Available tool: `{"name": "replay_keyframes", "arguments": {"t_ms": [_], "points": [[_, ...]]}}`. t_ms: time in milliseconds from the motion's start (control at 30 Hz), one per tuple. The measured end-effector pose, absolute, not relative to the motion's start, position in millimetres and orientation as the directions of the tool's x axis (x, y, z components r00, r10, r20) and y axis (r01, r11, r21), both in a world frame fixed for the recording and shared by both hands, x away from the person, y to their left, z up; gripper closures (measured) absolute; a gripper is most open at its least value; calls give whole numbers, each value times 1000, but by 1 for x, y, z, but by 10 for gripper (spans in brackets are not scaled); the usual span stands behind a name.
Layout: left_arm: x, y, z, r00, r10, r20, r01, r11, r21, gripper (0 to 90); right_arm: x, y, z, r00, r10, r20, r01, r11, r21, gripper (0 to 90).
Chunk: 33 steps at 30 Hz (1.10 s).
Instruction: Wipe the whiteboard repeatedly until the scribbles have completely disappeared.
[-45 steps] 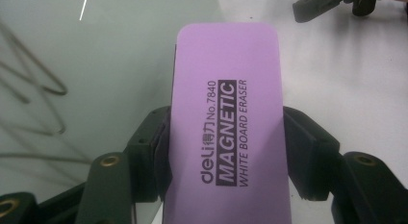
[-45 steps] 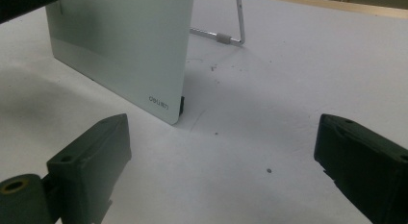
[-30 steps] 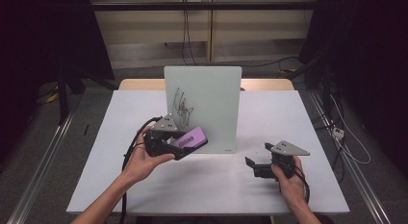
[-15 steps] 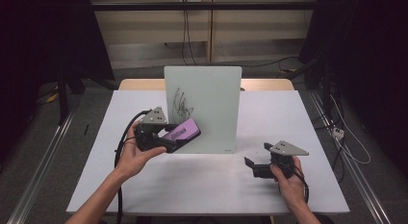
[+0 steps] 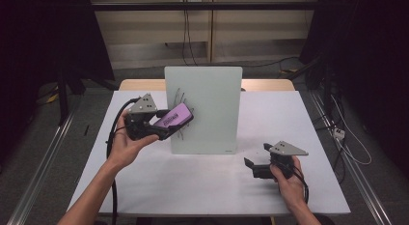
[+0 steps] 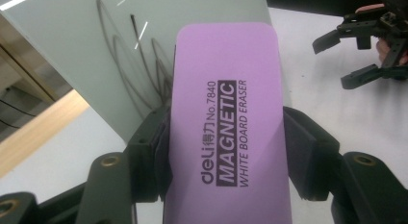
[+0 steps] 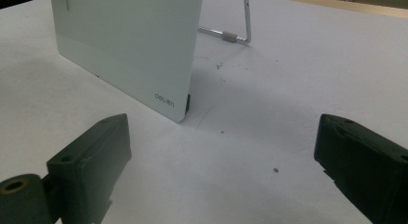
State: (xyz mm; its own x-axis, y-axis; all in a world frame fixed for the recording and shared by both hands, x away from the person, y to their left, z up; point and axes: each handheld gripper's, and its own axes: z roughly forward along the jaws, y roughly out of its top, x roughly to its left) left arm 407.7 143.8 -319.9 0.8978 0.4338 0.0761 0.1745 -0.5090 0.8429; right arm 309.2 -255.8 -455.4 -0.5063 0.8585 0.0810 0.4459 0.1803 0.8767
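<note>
Eraser (image 6: pixel 226 123), purple and one in number, is clamped across its sides between the jaws of the left gripper (image 5: pixel 161 123) and is held up at the left part of the single upright whiteboard (image 5: pixel 205 111), over the one patch of grey scribbles (image 6: pixel 130 65). For a clean wipe, the felt face is best laid flat on the glass and drawn across the marks with even pressure, gently enough that the propped board is not tipped. Two grippers are counted; the right gripper (image 5: pixel 258 168) is rested on the white table (image 5: pixel 193 186), well apart from the board, jaws wide and holding nothing.

The left gripper (image 5: pixel 166 121) is held raised at the left, its jaws clamped and pointing right, forearm reaching in from the near edge. The right gripper (image 5: pixel 255 167) sits low at the near right, jaws spread wide.
</note>
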Motion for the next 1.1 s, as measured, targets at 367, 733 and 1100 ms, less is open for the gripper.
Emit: {"name": "replay_keyframes", "arguments": {"t_ms": [367, 733, 1100], "points": [[416, 138, -303, 888, 427, 170, 89, -522, 848, 406, 309, -256, -455, -505, 859, 81, 446, 179, 877, 55], [430, 135, -289, 882, 424, 205, 43, -506, 862, 406, 309, -256, -455, -504, 859, 86, 447, 175, 877, 54], [448, 132, -278, 879, 416, 232, 20, -519, 855, 407, 310, -256, -456, -509, 857, 80, 444, 182, 878, 55]]}}
